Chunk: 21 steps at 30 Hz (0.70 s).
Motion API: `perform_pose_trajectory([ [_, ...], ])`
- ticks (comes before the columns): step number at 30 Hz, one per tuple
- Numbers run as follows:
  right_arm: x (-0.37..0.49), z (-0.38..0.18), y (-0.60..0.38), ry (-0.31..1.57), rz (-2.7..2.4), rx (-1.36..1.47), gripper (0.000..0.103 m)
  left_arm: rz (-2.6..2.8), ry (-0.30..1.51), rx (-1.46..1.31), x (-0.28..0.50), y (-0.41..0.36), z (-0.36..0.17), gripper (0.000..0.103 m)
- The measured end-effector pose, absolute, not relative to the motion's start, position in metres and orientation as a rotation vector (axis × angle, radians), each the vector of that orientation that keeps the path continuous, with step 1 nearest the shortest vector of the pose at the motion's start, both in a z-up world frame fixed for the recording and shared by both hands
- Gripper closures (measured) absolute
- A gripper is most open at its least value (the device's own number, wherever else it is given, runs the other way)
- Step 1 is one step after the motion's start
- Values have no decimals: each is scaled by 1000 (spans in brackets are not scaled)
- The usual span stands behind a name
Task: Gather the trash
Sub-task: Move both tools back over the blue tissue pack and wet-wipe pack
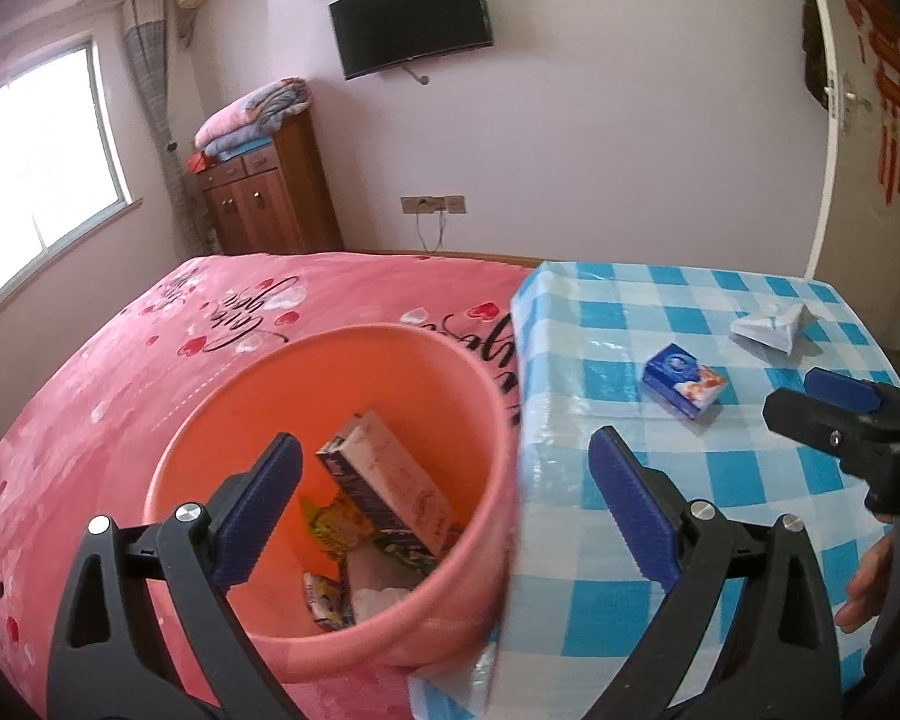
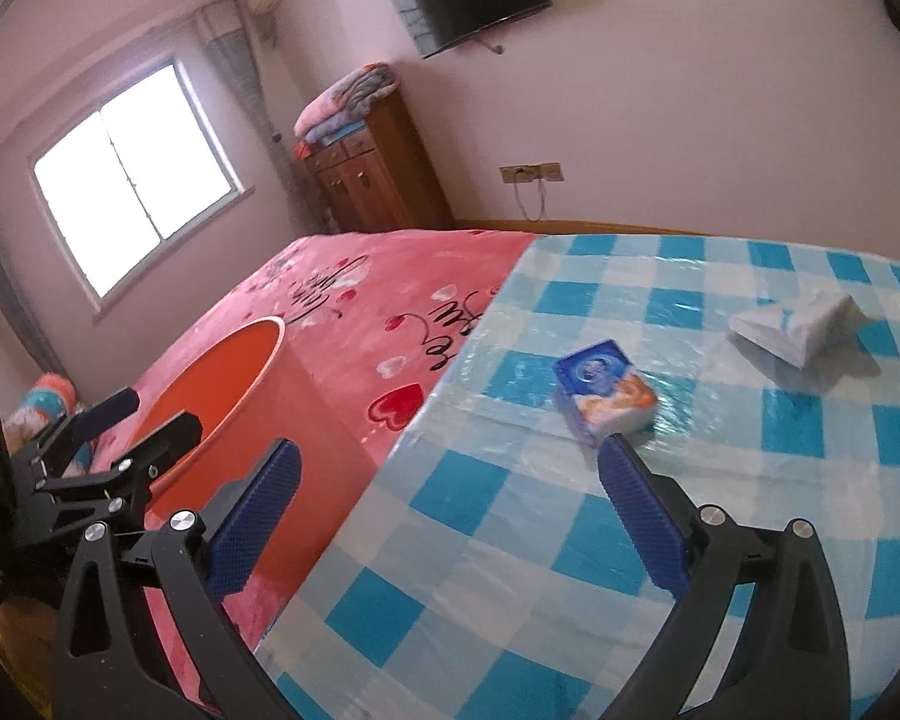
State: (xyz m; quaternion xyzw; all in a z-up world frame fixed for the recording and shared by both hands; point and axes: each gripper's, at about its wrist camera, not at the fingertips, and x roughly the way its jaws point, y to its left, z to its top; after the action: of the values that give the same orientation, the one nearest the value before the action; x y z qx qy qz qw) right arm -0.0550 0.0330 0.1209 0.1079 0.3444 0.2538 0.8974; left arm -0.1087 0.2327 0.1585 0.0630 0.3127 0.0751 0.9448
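Leftmost, a bright window point(image 2: 135, 177) lit a bedroom, and a bed with a pink heart-print blanket point(image 1: 150, 348) filled the left half of both views. Against that bed stood an orange-pink bin point(image 1: 342, 480), upright, its mouth open to the left wrist camera. Inside it lay a long carton point(image 1: 390, 480), tilted, its long axis running from upper left to lower right, on top of crumpled wrappers point(image 1: 330, 525).

Above the bin's mouth hung the left tool point(image 1: 444, 492), its blue-padded jaws spread wide with nothing between them.

Right of the bin, just beside it, a desk under a blue-and-white checked cloth point(image 2: 510, 540) carried the remaining trash. A small blue tissue packet point(image 2: 606, 399) lay flat near the desk's middle, its long axis running from upper left to lower right in the right wrist view. Further right and apart from it sat a folded white paper point(image 2: 801, 324), a wedge shape with its point toward the lower right.

The right tool point(image 2: 450, 513) hovered over the desk with jaws spread wide and empty, its right fingertip point(image 2: 615, 450) just short of the packet.
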Motion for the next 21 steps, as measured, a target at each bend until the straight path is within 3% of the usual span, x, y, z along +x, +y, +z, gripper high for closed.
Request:
perform_pose_trajectory([
  [21,-65,92,-50,714,382,281,5,42,674,232,-94,145,142,6],
])
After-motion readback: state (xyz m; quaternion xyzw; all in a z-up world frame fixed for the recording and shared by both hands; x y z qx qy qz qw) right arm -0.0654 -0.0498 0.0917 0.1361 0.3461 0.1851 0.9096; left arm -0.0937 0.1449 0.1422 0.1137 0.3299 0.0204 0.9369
